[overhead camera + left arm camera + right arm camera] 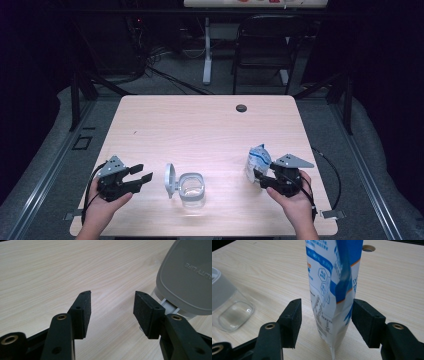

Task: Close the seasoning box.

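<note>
One pouch, between right claw pads

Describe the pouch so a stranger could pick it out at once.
On the wooden table, look at the near right side, just ahead of the right gripper. The pouch stands upright there, blue and white with print, unlike the clear container at the middle.

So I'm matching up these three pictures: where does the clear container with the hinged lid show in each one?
High view: clear container at front centre of the table, lid up.
Left gripper view: its grey lid at upper right.
Right gripper view: its clear body at left edge.
Shared landmark: the table's pale woodgrain.
</note>
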Tool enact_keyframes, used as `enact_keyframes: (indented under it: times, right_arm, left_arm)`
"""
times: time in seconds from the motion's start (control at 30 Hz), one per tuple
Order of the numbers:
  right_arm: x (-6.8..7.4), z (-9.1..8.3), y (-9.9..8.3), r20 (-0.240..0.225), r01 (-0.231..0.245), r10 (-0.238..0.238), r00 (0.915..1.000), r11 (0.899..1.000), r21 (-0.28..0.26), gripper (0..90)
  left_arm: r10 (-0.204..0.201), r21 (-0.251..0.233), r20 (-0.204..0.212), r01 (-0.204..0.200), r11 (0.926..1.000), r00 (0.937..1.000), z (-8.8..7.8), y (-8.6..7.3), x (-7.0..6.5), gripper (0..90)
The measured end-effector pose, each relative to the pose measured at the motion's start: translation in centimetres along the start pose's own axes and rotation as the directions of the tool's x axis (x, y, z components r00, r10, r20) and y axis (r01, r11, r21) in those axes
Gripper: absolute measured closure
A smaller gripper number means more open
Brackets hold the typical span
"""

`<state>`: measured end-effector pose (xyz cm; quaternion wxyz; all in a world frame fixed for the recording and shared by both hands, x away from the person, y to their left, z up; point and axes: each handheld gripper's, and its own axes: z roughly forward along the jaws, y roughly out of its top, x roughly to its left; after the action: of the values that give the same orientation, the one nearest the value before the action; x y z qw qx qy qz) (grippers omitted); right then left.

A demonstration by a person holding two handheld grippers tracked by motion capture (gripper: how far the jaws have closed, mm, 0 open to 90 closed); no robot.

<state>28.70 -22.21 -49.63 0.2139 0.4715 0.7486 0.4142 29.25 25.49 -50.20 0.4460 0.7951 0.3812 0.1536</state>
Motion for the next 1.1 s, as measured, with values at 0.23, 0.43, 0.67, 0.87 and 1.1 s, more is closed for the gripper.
enact_keyframes:
  times: [0.23,0.43,0.67,0.87,1.1]
  right_arm:
    - [-0.1,1.2,-0.9,0.023,0.01,-0.01,0.9997,1.0,-0.003,40.1]
    - [-0.3,1.9,-1.5,0.03,0.009,-0.009,0.9995,1.0,-0.004,39.7]
    - [-0.4,2.7,-2.2,0.04,0.007,-0.008,0.9992,1.0,0.015,38.7]
    - [-0.2,3.4,-2.7,0.052,0.009,-0.011,0.9986,1.0,0.026,36.8]
    - [0.0,4.1,-3.2,0.066,0.012,-0.013,0.9977,1.0,0.024,36.3]
  left_arm:
    - [-0.001,-0.001,-0.003,0.001,1.0,1.0,0.0,0.0,0.0,49.1]
    - [-0.002,-0.002,-0.002,0.002,1.0,1.0,0.1,0.0,0.0,49.2]
    - [-0.002,-0.004,-0.002,0.002,1.0,1.0,0.0,0.0,0.0,49.2]
    - [-0.003,0.002,-0.005,0.003,1.0,1.0,0.0,-0.1,0.1,49.2]
    - [-0.004,0.001,-0.005,0.004,1.0,1.0,0.0,-0.1,0.1,49.2]
